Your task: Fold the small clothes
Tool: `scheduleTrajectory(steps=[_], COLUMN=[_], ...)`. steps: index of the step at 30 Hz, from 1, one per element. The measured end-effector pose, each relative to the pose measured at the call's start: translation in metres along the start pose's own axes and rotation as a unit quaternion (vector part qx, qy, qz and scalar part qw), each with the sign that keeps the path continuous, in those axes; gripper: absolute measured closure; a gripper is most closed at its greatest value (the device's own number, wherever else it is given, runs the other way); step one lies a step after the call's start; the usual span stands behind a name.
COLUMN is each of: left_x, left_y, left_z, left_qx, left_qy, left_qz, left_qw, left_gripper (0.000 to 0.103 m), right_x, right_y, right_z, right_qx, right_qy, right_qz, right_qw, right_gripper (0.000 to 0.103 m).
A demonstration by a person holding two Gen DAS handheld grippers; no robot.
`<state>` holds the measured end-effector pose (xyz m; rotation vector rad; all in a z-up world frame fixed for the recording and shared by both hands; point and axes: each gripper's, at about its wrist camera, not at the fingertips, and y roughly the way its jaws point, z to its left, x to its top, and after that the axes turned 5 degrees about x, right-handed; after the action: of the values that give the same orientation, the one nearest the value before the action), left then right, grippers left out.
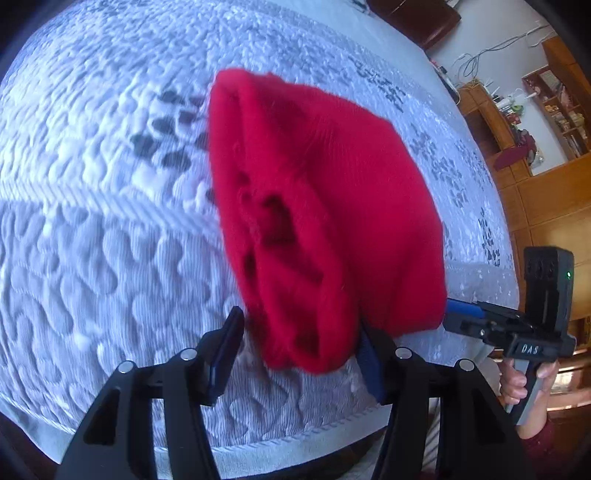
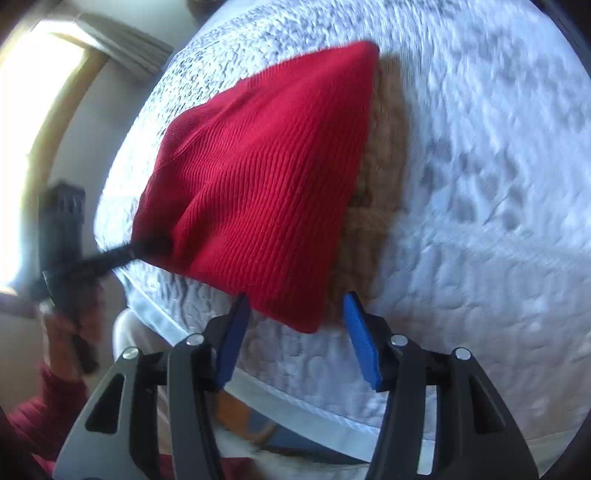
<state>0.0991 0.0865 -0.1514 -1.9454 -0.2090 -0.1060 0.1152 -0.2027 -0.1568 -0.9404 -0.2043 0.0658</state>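
The red ribbed knit hat [image 2: 255,177] lies flat on the white quilted bedspread [image 1: 92,221] near the bed's front edge, and both the left tool [image 1: 299,354] and right tool [image 2: 293,336] stand open astride its near corners, apparently just released.

red knit garment [image 2: 258,177] | bunched, rumpled | lying on bedspread [image 2: 480,184]

Bed had a white quilted bedspread [image 1: 110,221] w/ grey leaf prints. Wooden shelving [image 1: 554,103] stood along the pale wall [image 1: 491,33], crammed w/ books & small stuff, cables dangling above it. Bright window [image 2: 33,110] on the other side, wood frame, sun pouring in.
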Motion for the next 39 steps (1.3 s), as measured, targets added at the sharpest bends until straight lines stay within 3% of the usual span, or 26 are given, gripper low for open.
scheduleTrajectory(steps=[2, 3, 5, 12, 16, 19, 21, 23, 26, 28, 29, 32, 36, 39], left_x=[-0.003, -0.004, -0.004, -0.010, -0.017, -0.016, -0.014, -0.007, 0.004, 0.007, 0.007, 0.004, 0.001, 0.000], left_y=[0.003, 0.003, 0.001, 0.003, 0.011, 0.001, -0.009, -0.019, -0.017, -0.004, 0.001, 0.010, 0.006, 0.002], left_z=[0.004, 0.005, 0.005, 0.008, 0.008, 0.003, -0.002, -0.007, -0.009, -0.008, -0.006, 0.002, 0.005, 0.007], left_qx=[0.002, 0.001, -0.006, -0.013, -0.003, -0.007, -0.009, -0.004, 0.004, 0.021, 0.024, 0.022, 0.014, 0.015], left_qy=[-0.005, -0.005, -0.006, -0.006, 0.006, 0.006, 0.005, 0.000, -0.009, -0.019, -0.023, -0.042, -0.034, -0.030], left_qz=[0.002, 0.003, 0.004, 0.005, 0.001, -0.005, -0.013, -0.030, -0.030, -0.013, -0.006, -0.001, 0.000, 0.001], left_qw=[1.0000, 1.0000, 1.0000, 0.9999, 1.0000, 0.9999, 0.9999, 0.9996, 0.9995, 0.9995, 0.9994, 0.9989, 0.9993, 0.9994], left_gripper=[0.054, 0.056, 0.061, 0.063, 0.063, 0.060, 0.051, 0.030, 0.029, 0.038, 0.054, 0.064, 0.077, 0.081], right_x=[0.003, 0.005, 0.009, 0.002, 0.001, 0.003, 0.003, 0.002, 0.002, 0.002, 0.003, 0.004, 0.008, 0.009], right_y=[0.006, 0.010, 0.016, -0.016, 0.016, 0.022, 0.018, 0.010, -0.006, -0.008, -0.008, 0.009, 0.024, 0.017], right_z=[-0.004, -0.004, -0.001, 0.007, -0.009, -0.003, 0.007, 0.012, 0.006, 0.002, -0.001, -0.003, -0.009, 0.001], right_qx=[0.024, 0.030, 0.018, 0.008, -0.029, -0.044, -0.044, -0.041, -0.017, 0.007, 0.013, 0.019, 0.033, 0.020], right_qy=[0.019, 0.024, 0.024, -0.012, -0.007, -0.023, -0.035, -0.033, -0.010, 0.012, 0.019, 0.050, 0.072, 0.047], right_qz=[0.008, 0.012, 0.022, 0.008, 0.041, 0.037, 0.029, 0.018, 0.005, 0.005, 0.010, 0.024, 0.037, 0.032], right_qw=[1.000, 0.999, 0.999, 1.000, 0.999, 0.998, 0.998, 0.998, 1.000, 1.000, 1.000, 0.998, 0.996, 0.998], right_gripper=[0.054, 0.071, 0.086, 0.093, 0.093, 0.092, 0.081, 0.068, 0.051, 0.046, 0.046, 0.047, 0.087, 0.091])
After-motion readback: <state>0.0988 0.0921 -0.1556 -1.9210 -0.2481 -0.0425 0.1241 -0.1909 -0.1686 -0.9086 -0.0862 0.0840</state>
